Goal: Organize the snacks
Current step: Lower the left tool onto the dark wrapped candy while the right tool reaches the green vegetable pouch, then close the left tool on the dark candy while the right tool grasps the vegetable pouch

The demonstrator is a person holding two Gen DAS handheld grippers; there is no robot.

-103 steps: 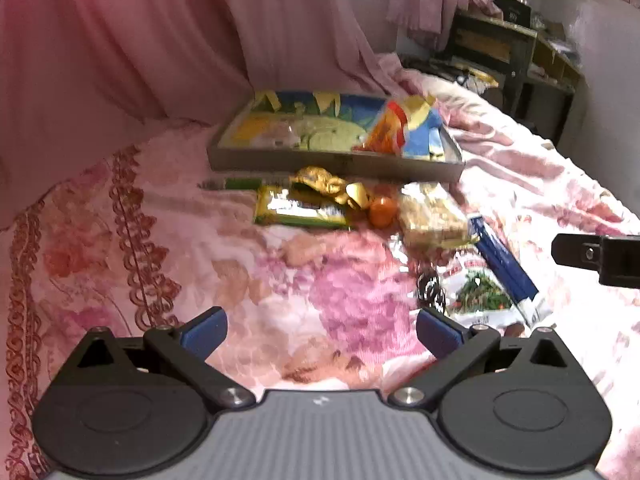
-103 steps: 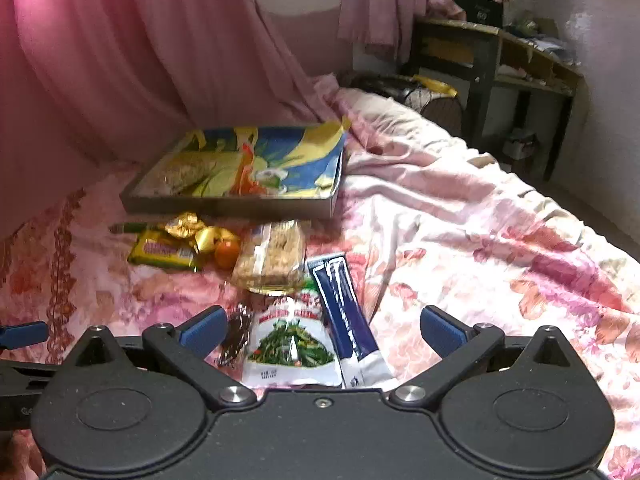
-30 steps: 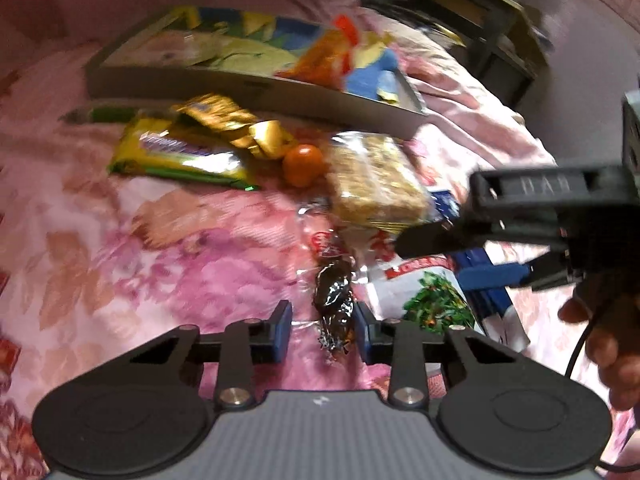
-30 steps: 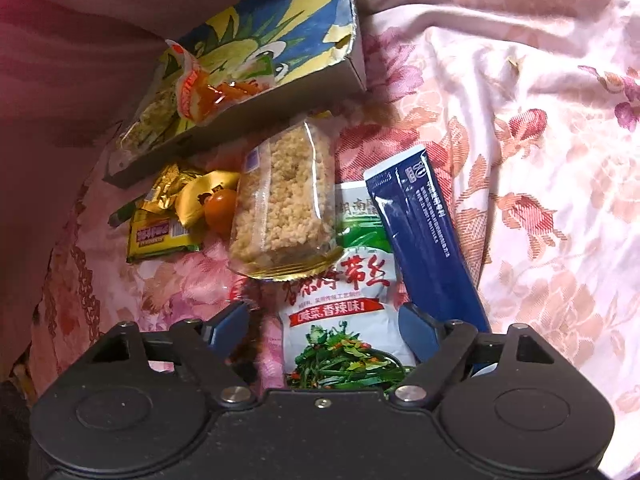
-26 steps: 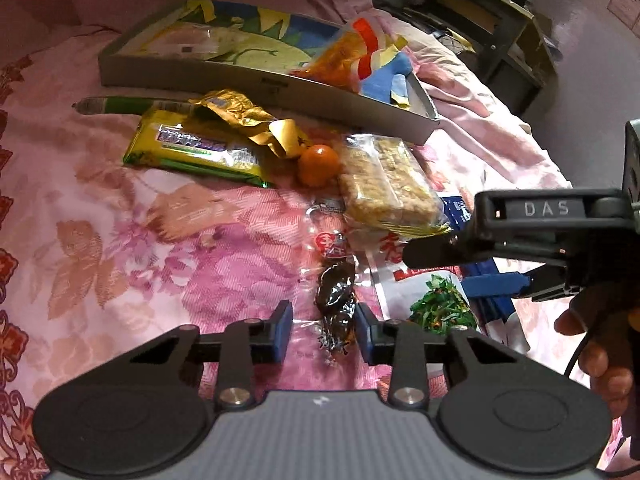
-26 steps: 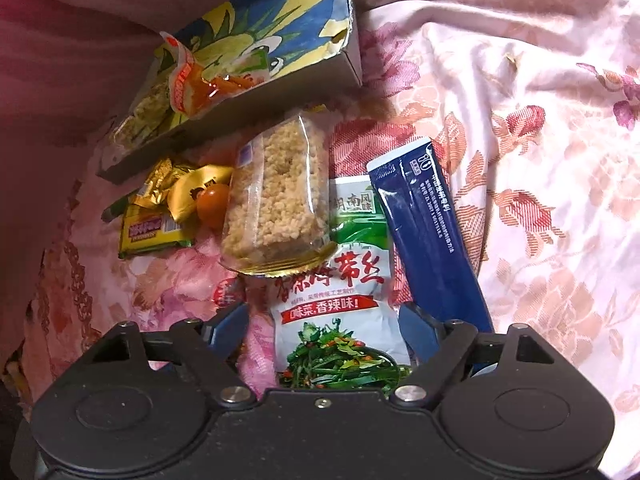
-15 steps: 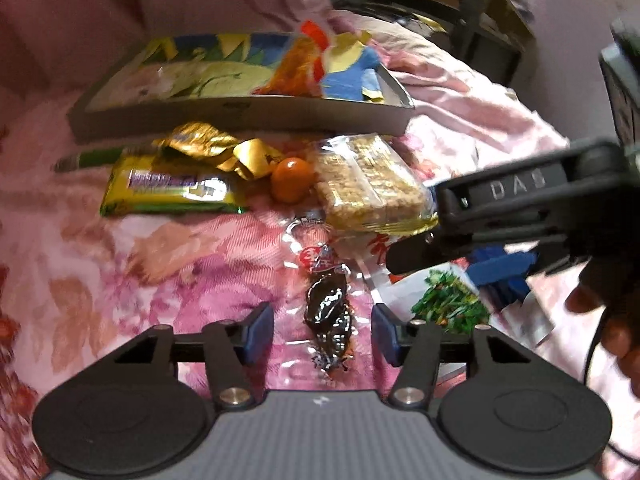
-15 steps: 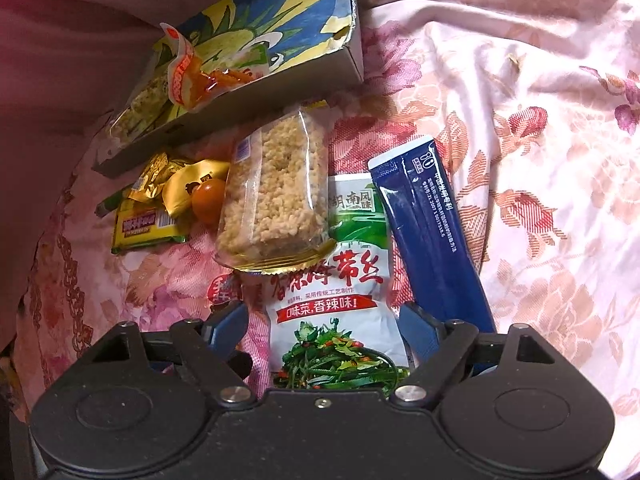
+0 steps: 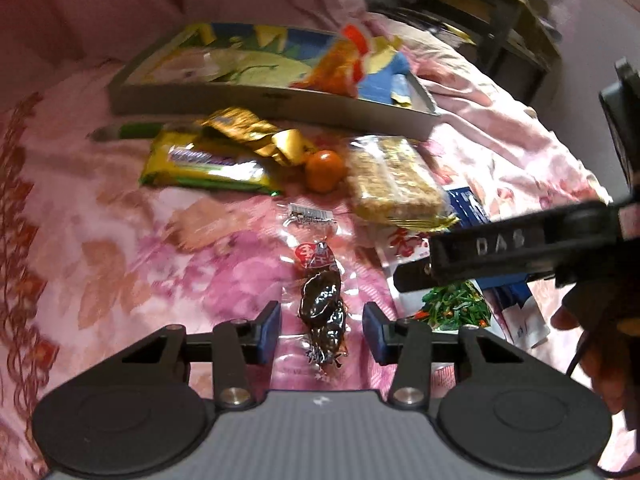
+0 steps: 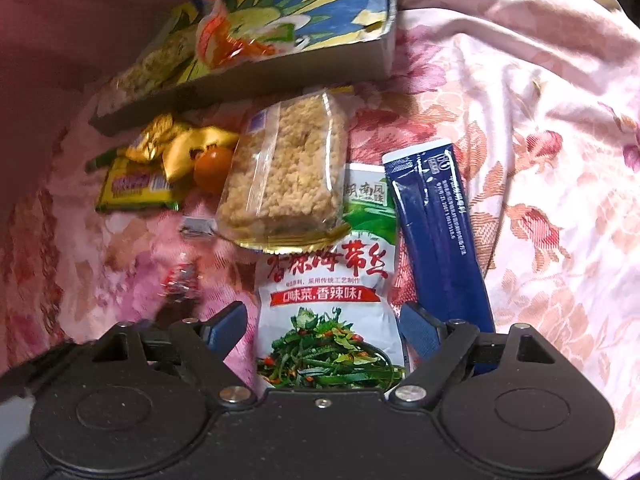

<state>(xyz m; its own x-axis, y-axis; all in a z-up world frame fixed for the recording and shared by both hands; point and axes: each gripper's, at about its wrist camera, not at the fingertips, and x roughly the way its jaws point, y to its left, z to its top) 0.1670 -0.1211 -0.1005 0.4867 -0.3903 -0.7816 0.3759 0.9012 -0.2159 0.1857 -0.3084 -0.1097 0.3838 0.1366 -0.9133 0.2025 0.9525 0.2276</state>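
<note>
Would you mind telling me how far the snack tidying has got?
Done: an orange crinkly packet lies in the shallow printed box.
In hand: nothing gripped. The left gripper is closing around the clear dark-fruit pouch; the right gripper straddles the white seaweed pouch.
Left: yellow bar, rice-crisp block, navy sachet.

Rice-crisp pack (image 10: 286, 172) overlaps seaweed packet (image 10: 330, 300); stick sachet (image 10: 436, 232) lies right of both

Black left gripper (image 9: 320, 328) (blue pads, silver screws)
</note>
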